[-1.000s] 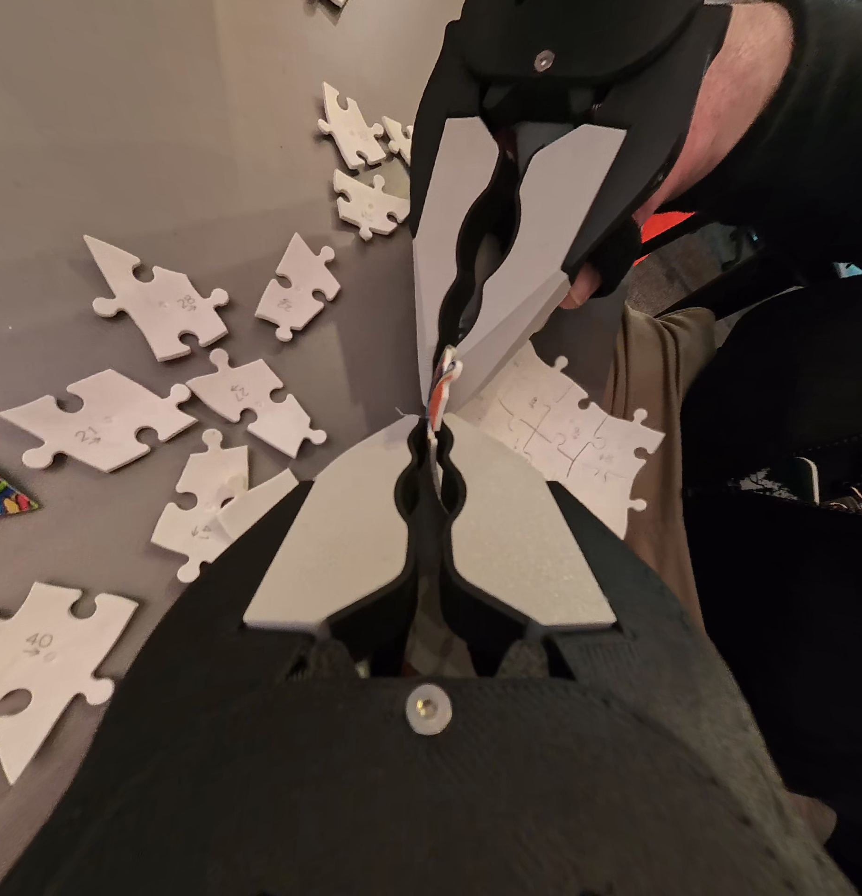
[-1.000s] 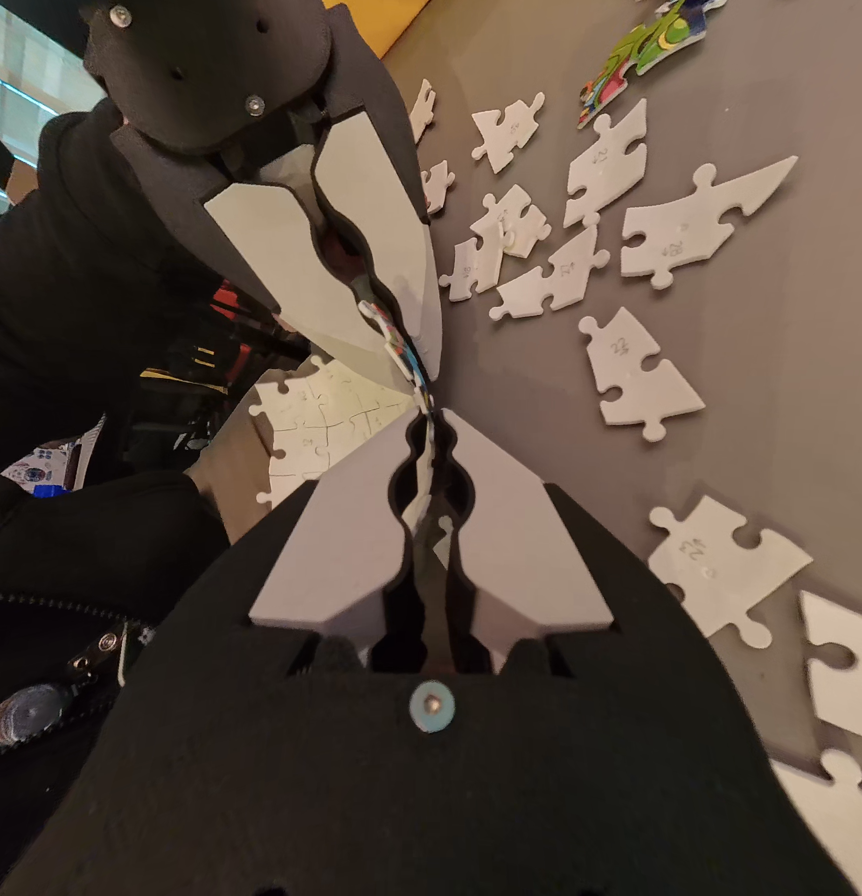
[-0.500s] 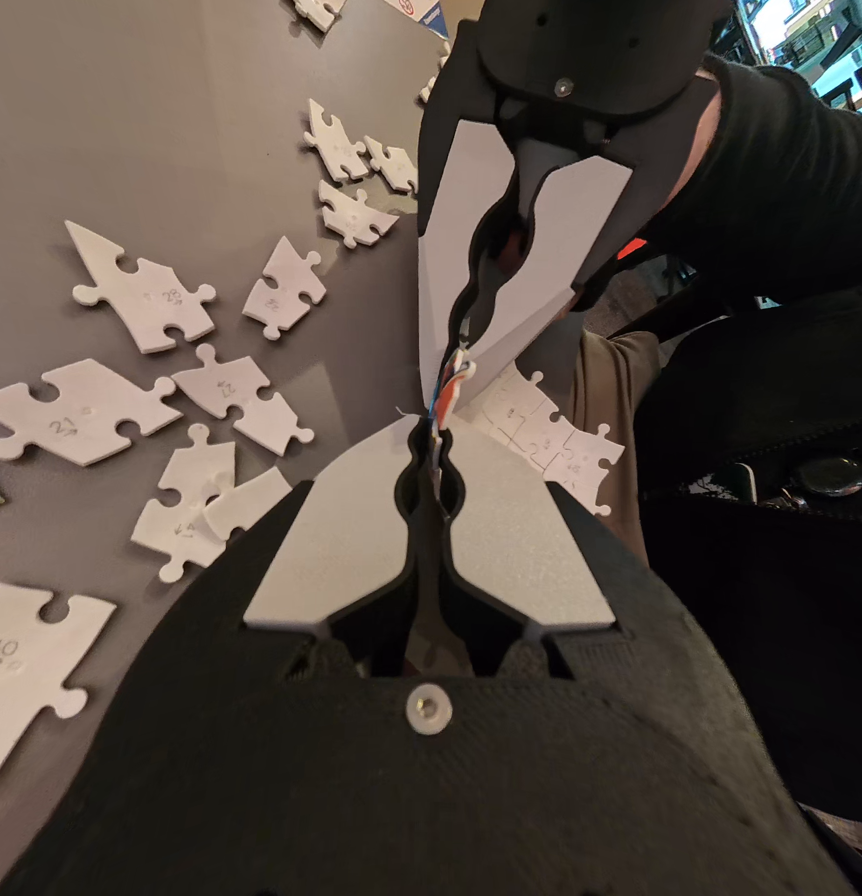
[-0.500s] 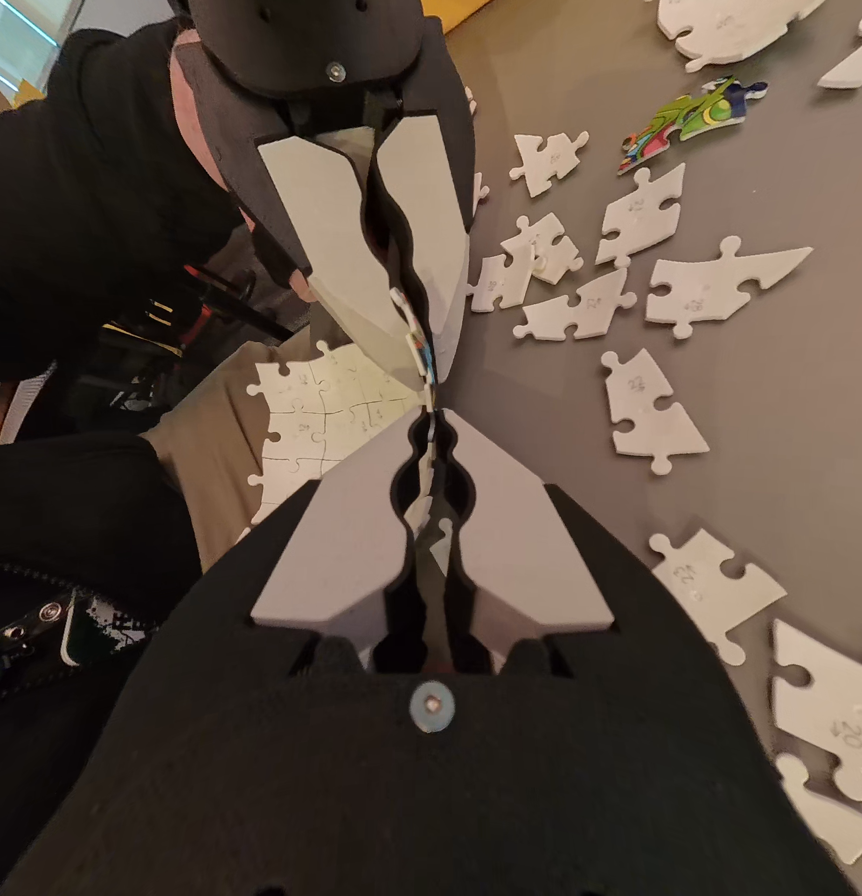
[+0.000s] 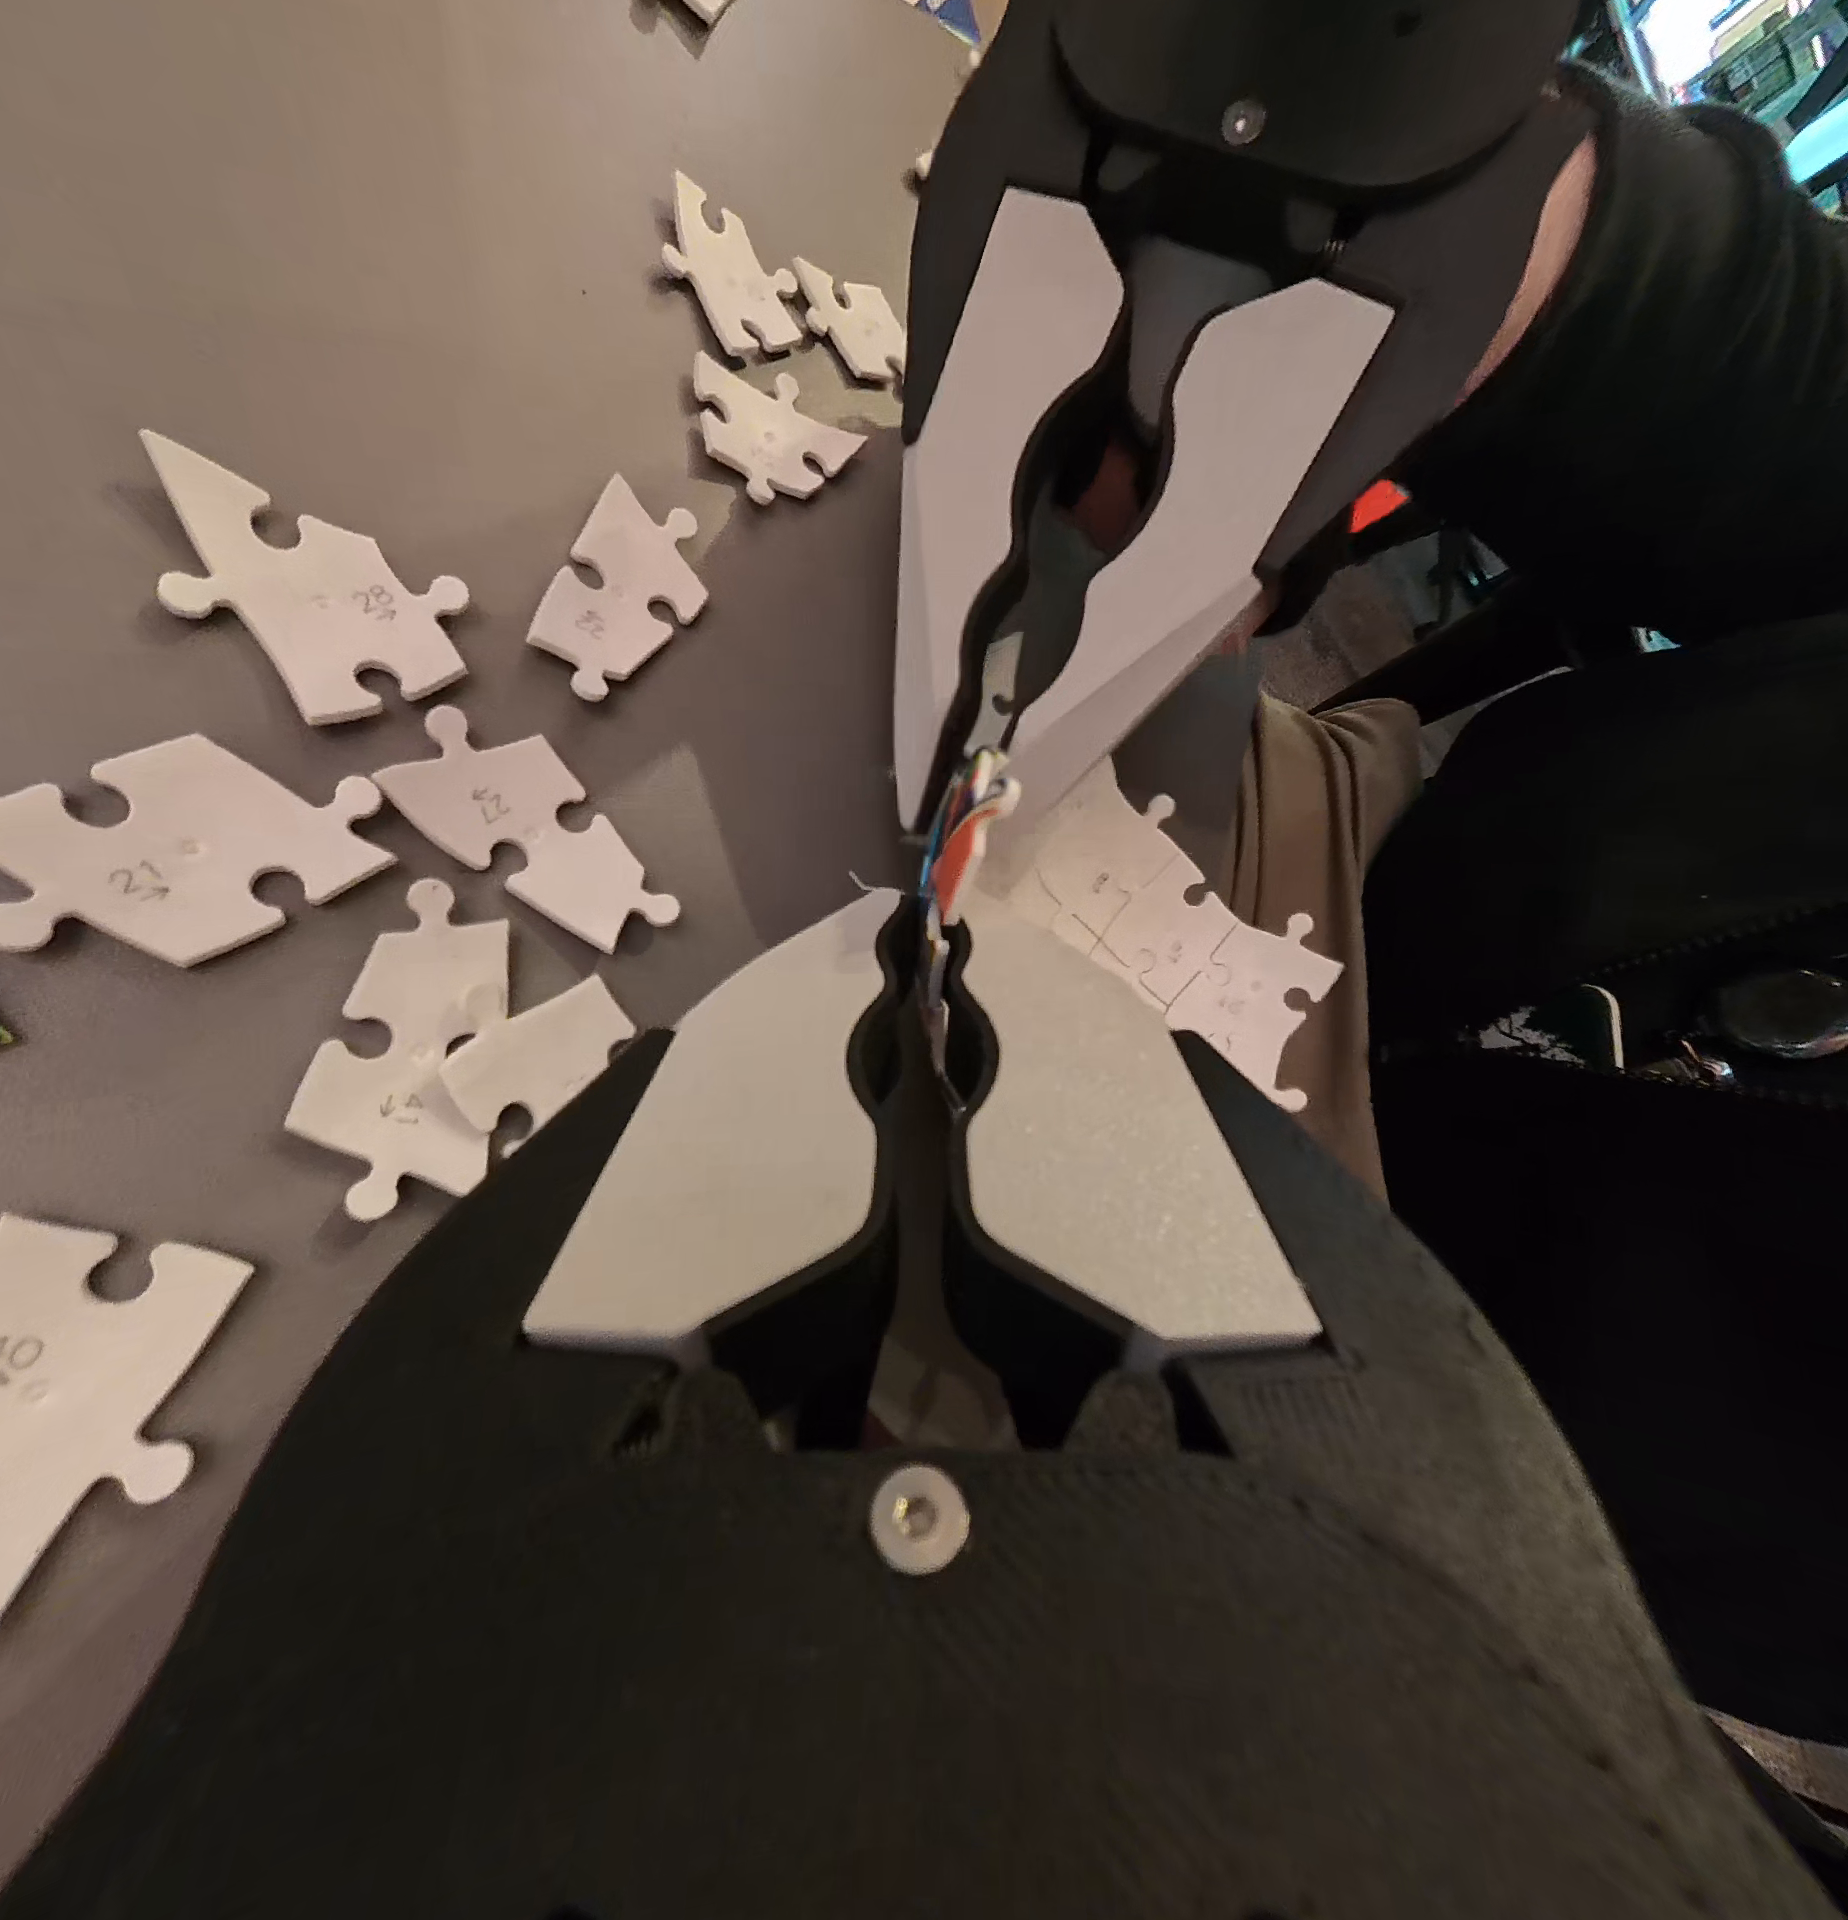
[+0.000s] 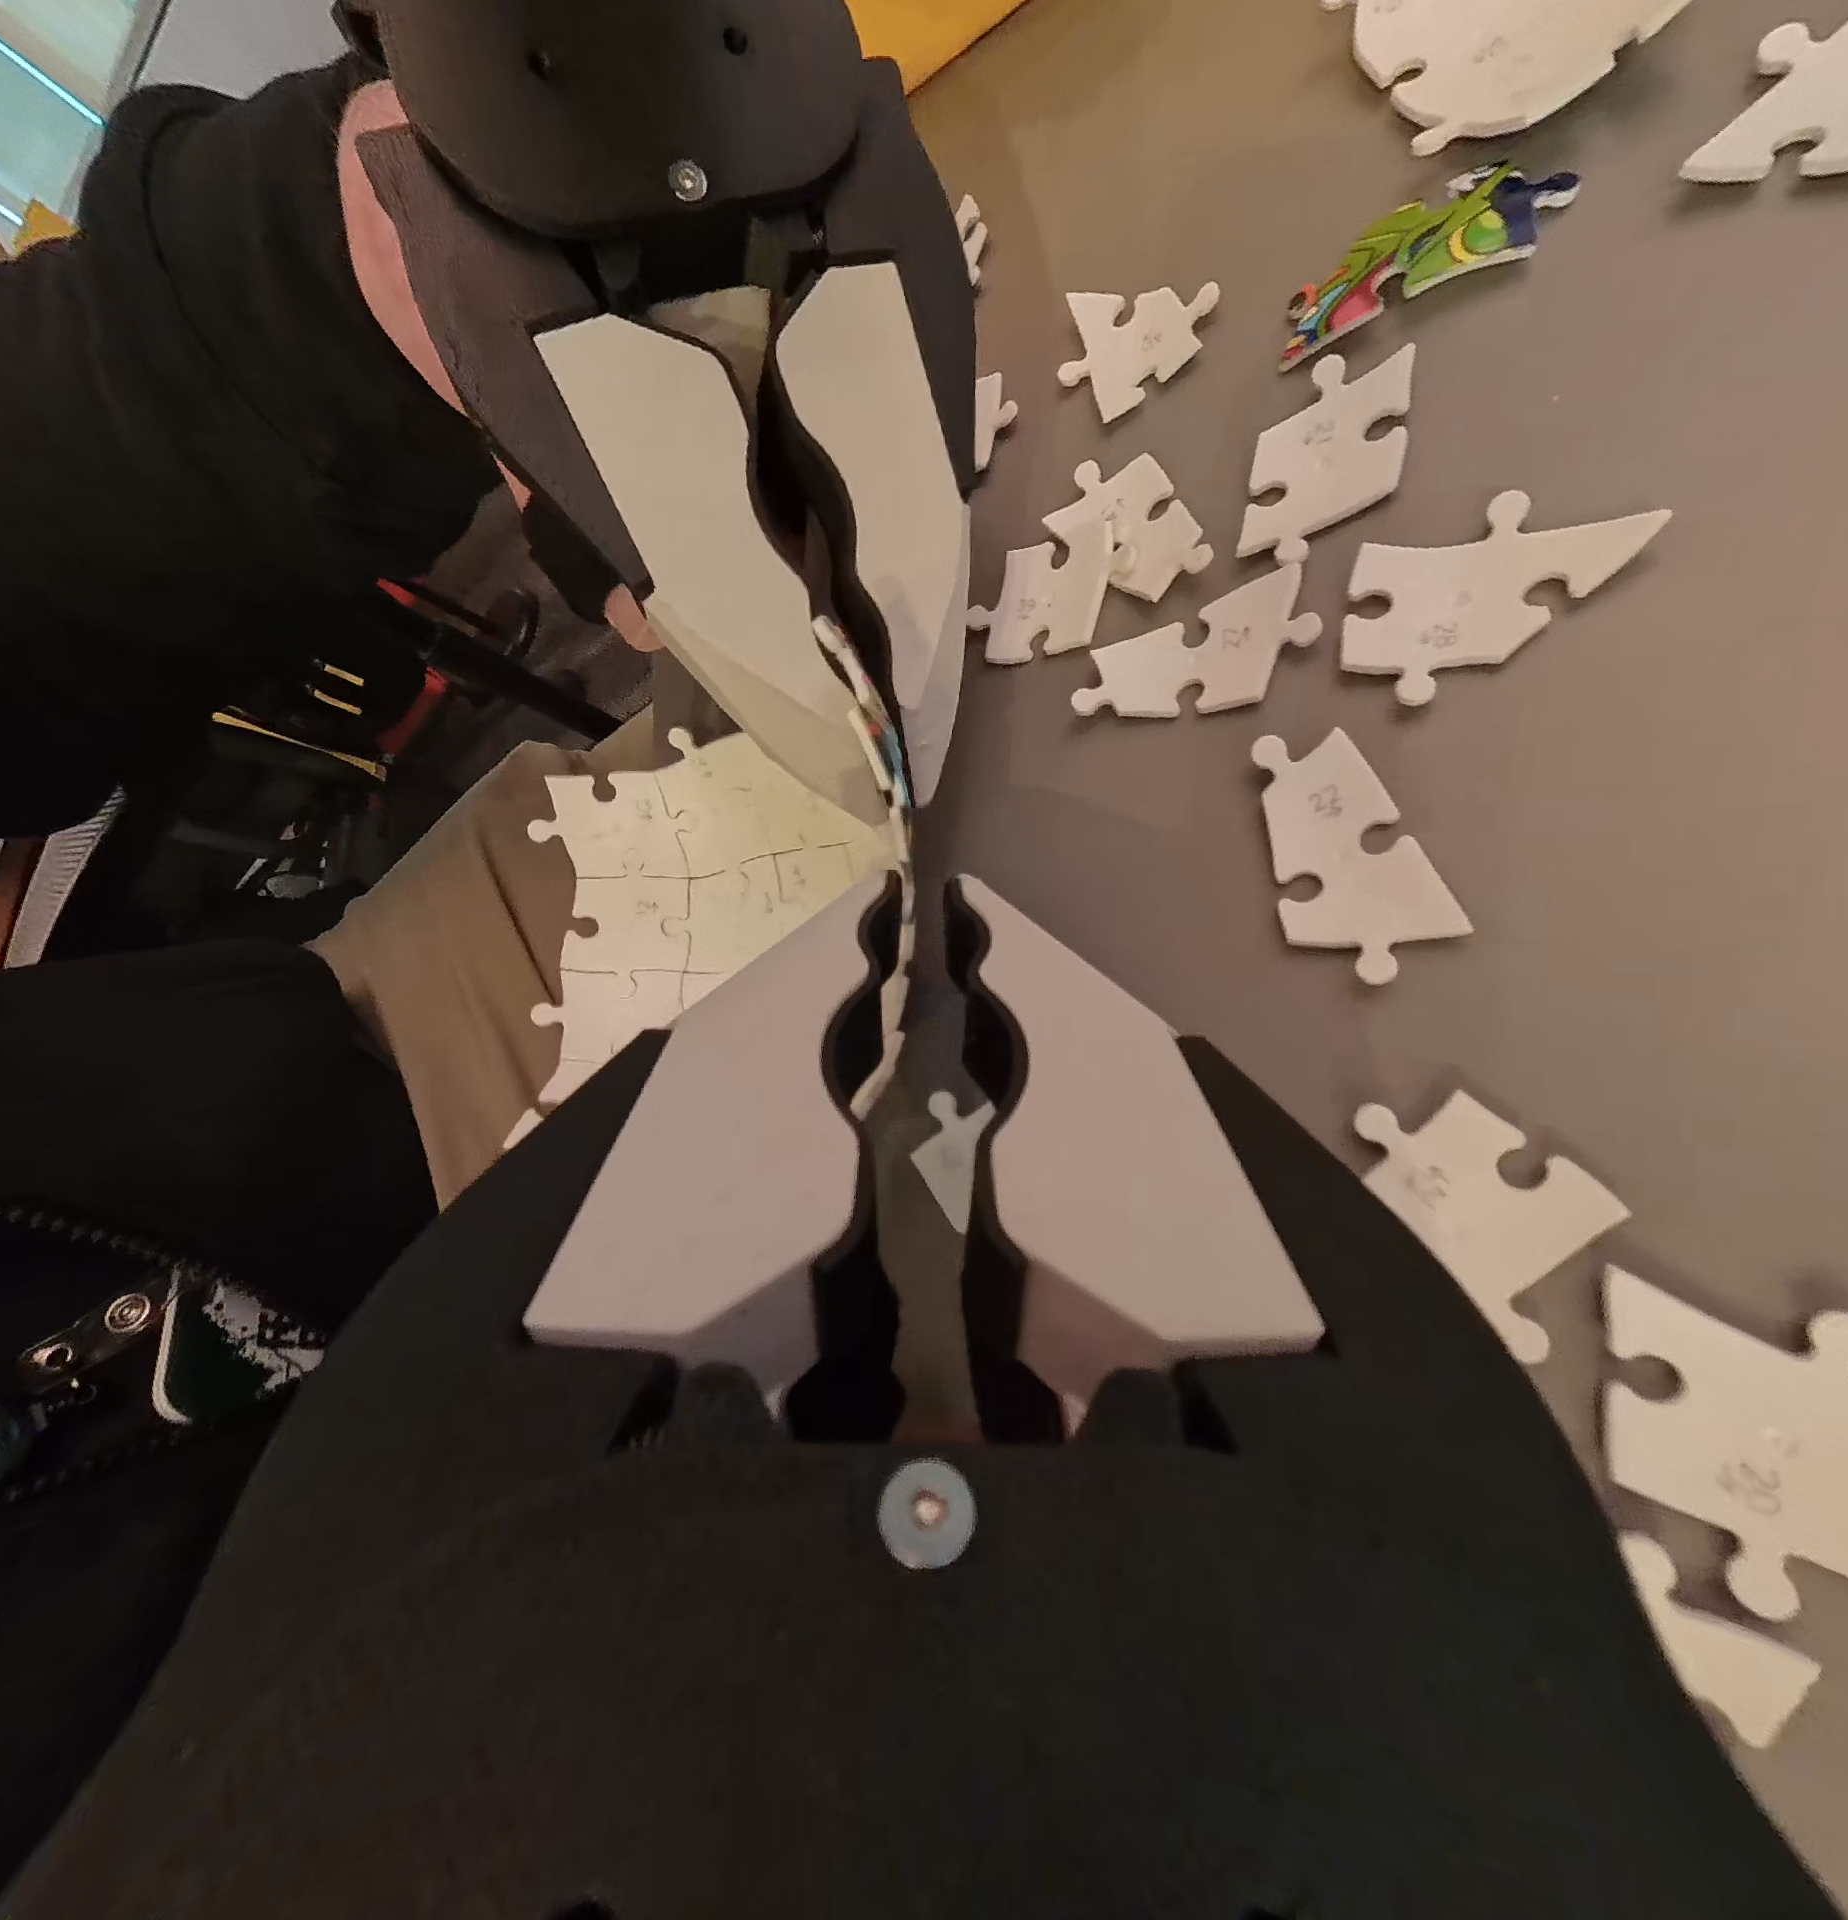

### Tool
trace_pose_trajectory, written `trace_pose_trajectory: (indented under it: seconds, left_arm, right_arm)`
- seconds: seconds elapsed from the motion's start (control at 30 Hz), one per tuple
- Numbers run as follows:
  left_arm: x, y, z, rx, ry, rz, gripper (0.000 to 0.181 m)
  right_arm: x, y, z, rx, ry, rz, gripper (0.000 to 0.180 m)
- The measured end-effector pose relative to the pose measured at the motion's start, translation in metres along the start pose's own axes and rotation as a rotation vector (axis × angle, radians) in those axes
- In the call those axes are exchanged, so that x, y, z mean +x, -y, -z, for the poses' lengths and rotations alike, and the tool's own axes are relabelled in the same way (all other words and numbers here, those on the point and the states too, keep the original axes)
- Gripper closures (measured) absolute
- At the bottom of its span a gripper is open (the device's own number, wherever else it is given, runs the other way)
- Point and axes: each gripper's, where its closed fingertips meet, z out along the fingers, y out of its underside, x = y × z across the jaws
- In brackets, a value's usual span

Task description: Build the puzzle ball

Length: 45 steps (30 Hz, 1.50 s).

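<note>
My left gripper (image 5: pixel 922 914) is shut on a puzzle piece (image 5: pixel 939 997) seen edge-on. My right gripper (image 6: pixel 925 888) is shut on another thin piece (image 6: pixel 904 935), also edge-on. The two grippers point at each other, tip to tip, above the near edge of the grey table (image 5: pixel 380 208). The two pieces meet between the tips. The left wrist view shows the right gripper (image 5: pixel 967 816) above with a coloured edge (image 5: pixel 964 847) in its tips. The right wrist view shows the left gripper (image 6: pixel 899 790) holding its coloured piece (image 6: pixel 878 727). I cannot tell whether the pieces are locked together.
Several loose white pieces (image 5: pixel 307 613) lie face down on the table (image 6: pixel 1626 831). A joined white section (image 5: pixel 1190 935) lies below the grippers at the table's edge, also in the right wrist view (image 6: pixel 691 862). A coloured piece (image 6: pixel 1419 260) lies far off. A person's dark sleeves and trousers are close. Only a small space, under 4 cm, lies between the two pairs of fingers.
Both grippers stay shut and tip to tip. They have swung together, so each now appears more upright in the other's view, and the table pieces have shifted in both views.
</note>
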Motion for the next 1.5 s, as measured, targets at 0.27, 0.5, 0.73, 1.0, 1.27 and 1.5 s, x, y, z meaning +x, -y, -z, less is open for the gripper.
trace_pose_trajectory:
  seconds: [0.27, 0.5, 0.73, 1.0, 1.27, 1.5]
  left_arm:
    - [-0.001, -0.001, 0.000, 0.004, 0.010, 0.014, 0.173]
    - [-0.002, 0.000, 0.003, 0.021, 0.022, 0.020, 0.172]
    - [-0.003, 0.000, 0.005, 0.027, 0.038, 0.014, 0.173]
    - [0.001, -0.002, 0.005, 0.011, 0.056, -0.003, 0.170]
    - [0.002, -0.006, 0.008, 0.025, 0.077, 0.001, 0.168]
    - [0.002, -0.006, 0.013, 0.051, 0.108, 0.005, 0.159]
  right_arm:
    - [0.003, 0.002, 0.016, 0.023, -0.019, -0.011, 0.172]
    - [0.005, 0.005, 0.026, 0.038, -0.046, -0.005, 0.166]
    - [0.014, -0.024, 0.045, -0.111, -0.154, 0.095, 0.158]
    - [0.017, -0.056, 0.045, -0.285, -0.244, 0.251, 0.160]
    - [0.022, -0.055, 0.043, -0.260, -0.263, 0.224, 0.180]
    - [0.021, -0.051, 0.048, -0.248, -0.284, 0.249, 0.180]
